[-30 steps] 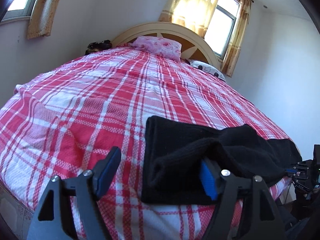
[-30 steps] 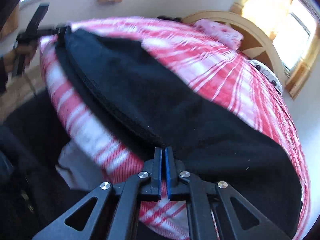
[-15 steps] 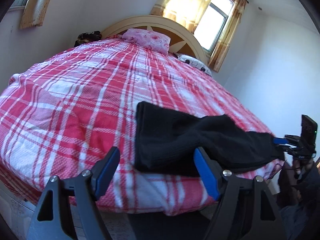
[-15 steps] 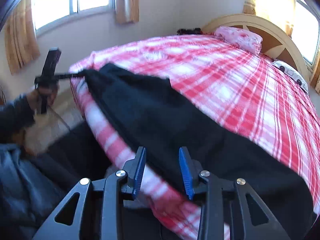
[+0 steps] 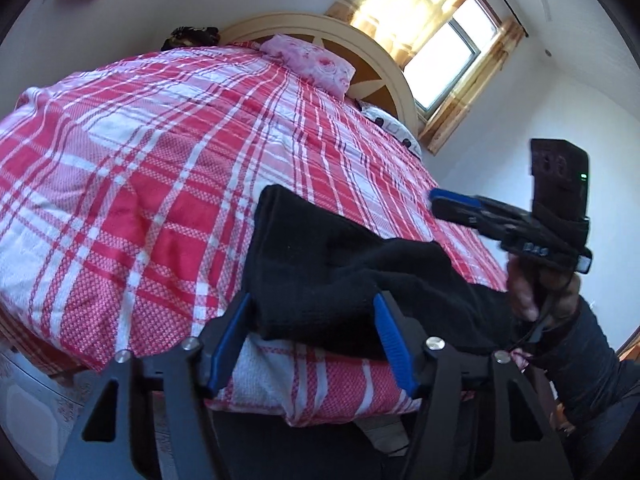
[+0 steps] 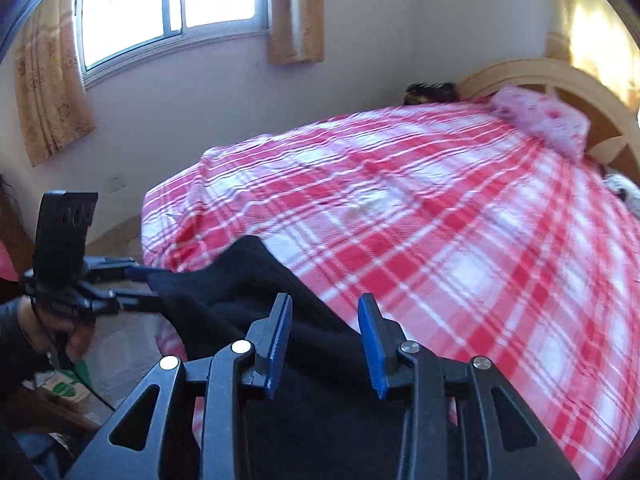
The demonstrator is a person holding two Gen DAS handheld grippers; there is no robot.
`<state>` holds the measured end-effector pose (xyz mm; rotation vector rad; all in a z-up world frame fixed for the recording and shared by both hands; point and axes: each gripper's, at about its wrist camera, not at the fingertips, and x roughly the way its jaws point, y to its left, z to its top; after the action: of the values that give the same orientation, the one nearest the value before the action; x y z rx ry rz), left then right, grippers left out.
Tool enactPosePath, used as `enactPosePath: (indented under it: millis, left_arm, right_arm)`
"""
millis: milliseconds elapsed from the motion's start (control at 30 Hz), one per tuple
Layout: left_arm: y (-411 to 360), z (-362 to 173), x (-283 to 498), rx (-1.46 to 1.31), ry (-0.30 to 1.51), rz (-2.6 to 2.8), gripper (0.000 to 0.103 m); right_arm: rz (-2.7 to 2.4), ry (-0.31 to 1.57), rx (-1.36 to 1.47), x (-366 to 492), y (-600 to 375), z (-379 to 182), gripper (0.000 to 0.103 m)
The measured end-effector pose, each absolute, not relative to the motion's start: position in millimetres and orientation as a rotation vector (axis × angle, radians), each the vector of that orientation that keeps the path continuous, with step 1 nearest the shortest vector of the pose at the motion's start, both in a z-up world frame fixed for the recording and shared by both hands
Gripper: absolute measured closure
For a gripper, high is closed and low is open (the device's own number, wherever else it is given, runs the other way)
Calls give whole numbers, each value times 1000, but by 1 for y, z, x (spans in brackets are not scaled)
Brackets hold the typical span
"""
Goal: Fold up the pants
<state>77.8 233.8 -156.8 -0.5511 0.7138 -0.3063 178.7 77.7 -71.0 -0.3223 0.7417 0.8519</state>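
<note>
Black pants (image 5: 320, 264) lie folded along the near edge of a bed with a red and white plaid cover (image 5: 140, 152). My left gripper (image 5: 312, 340) is open, its blue pads either side of the pants' near end, holding nothing. My right gripper (image 6: 324, 340) is open just above the other end of the pants (image 6: 248, 280). In the left wrist view the right gripper (image 5: 440, 200) is raised above the pants at the right. In the right wrist view the left gripper (image 6: 136, 272) shows at the pants' far end.
A pink floral pillow (image 5: 312, 60) and a rounded cream headboard (image 5: 360, 40) are at the bed's far end. A second patterned pillow (image 5: 388, 124) lies by the window. A dark bundle (image 5: 188, 36) sits at the far corner. Floor lies below the bed edge.
My right gripper opened, let go of the pants and lifted away. The pants now lie on the bed edge. My left gripper stayed open and shifted toward the pants' end.
</note>
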Motion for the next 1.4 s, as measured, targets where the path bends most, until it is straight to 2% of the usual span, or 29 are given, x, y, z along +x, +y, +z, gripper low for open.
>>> enactPosePath:
  millis: [67, 133, 233, 267, 367, 400, 467, 667, 767, 867, 933, 1000, 1233, 1400]
  left_arm:
    - [234, -156, 78, -555, 712, -308, 49]
    - [231, -155, 79, -537, 720, -310, 54]
    - [230, -156, 79, -528, 711, -310, 54]
    - [229, -157, 80, -520, 713, -304, 59]
    - [226, -158, 83, -494, 716, -298, 61]
    - [226, -158, 83, -491, 714, -296, 62]
    - [226, -155, 84, -495, 707, -300, 62]
    - [221, -142, 88, -408, 658, -267, 62]
    - [215, -150, 97, -302, 691, -195, 62]
    - [212, -161, 99, -273, 732, -181, 62]
    - [209, -157, 95, -218, 729, -175, 62]
    - [212, -152, 90, -210, 718, -169, 58]
    - [227, -140, 84, -287, 660, -184, 57]
    - [221, -119, 81, -278, 587, -200, 57]
  right_arm:
    - [870, 756, -339, 184, 99, -80, 67]
    - [897, 787, -377, 192, 124, -92, 67]
    - [935, 846, -418, 201, 150, -111, 67]
    - [947, 859, -422, 202, 153, -116, 67]
    - [975, 884, -497, 199, 169, -131, 67]
    - [959, 875, -545, 197, 174, -136, 73]
    - [949, 883, -550, 196, 177, -141, 96]
    - [909, 810, -478, 197, 169, -115, 99]
    - [869, 786, -435, 206, 164, -105, 99]
    - [862, 868, -474, 216, 174, -130, 96]
    - [817, 862, -506, 220, 173, -142, 87]
    - [789, 855, -469, 226, 161, -140, 54]
    - [688, 855, -234, 236, 46, -96, 52]
    - [565, 901, -82, 219, -41, -99, 52]
